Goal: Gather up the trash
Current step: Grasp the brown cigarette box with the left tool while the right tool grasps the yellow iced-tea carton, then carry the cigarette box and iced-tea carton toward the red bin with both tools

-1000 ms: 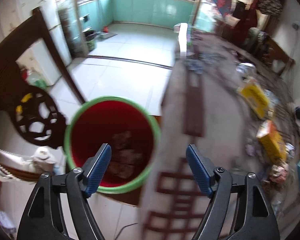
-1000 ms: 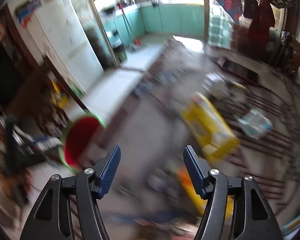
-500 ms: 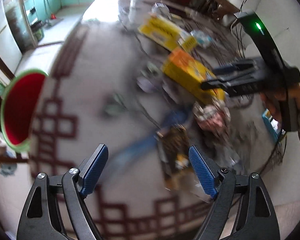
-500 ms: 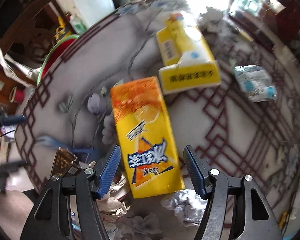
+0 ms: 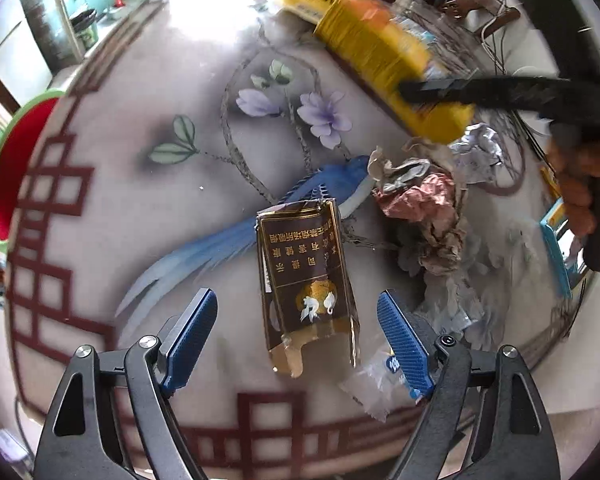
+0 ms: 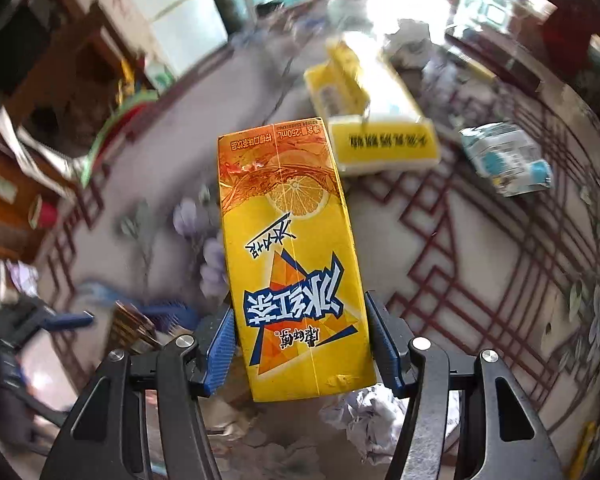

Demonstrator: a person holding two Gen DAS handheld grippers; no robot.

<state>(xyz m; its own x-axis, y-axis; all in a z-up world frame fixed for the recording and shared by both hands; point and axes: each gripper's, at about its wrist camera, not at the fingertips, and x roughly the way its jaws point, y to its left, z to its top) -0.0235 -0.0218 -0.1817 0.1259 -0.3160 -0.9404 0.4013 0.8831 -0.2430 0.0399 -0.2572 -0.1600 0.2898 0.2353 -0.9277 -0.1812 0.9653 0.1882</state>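
Right gripper (image 6: 300, 346) jaws clenched on yellow tea carton (image 6: 296, 256), lifted off desk (image 5: 100, 184). Left gripper (image 5: 298, 338) jaws released, straddling brown cigarette pack (image 5: 306, 276) lying flat. Lower, centre, close squarely; avoid plastic wrapper (image 5: 370, 384). Red bin (image 5: 8, 172) at desk's left edge.

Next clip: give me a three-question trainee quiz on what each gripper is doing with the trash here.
1. True or false: the left gripper is shut on the brown and gold flattened cigarette pack.
2. Which item sits between the right gripper pads? A) yellow and orange iced-tea carton B) crumpled white paper ball C) yellow tissue pack
3. Fill in: the red bin with green rim stands beyond the table's ____ edge in the left wrist view.

Key: 1 false, it is open around the pack; 2 A; 3 left.
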